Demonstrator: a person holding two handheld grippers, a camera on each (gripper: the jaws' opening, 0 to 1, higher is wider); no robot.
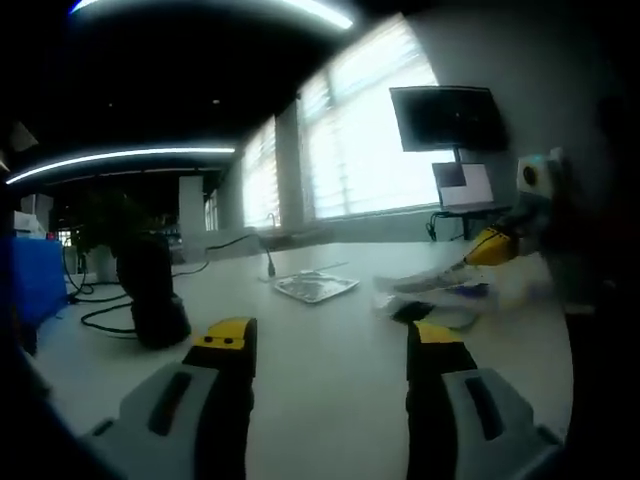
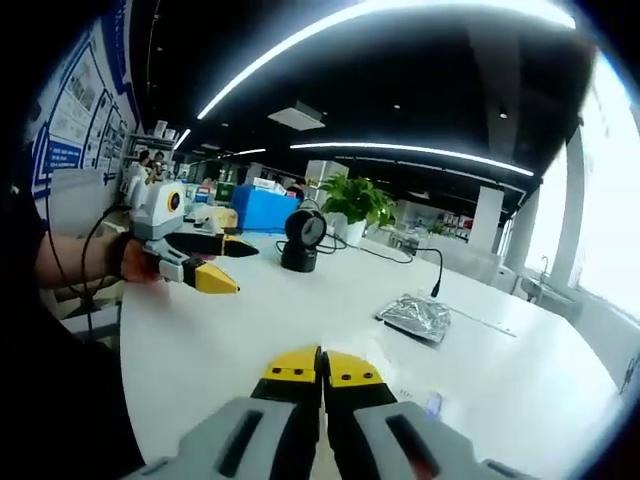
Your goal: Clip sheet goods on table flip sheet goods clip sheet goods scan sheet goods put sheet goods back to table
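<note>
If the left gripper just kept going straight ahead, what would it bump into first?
Probably the silvery sheet pack lying flat on the white table; the left gripper is open and aims roughly at it, though depth is hard to judge.

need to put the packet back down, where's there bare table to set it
Bare white table lies between the silver sheet packet and the left gripper, in front of the black scanner. More runs past the packet toward the windows. Crowded: the cables around the scanner.

Open-plan office

A long white table (image 2: 300,330), wall monitor (image 1: 447,117), big blinded windows (image 1: 350,140), strip ceiling lights (image 2: 400,150), potted plant (image 2: 358,203) and wall posters (image 2: 75,110).
</note>
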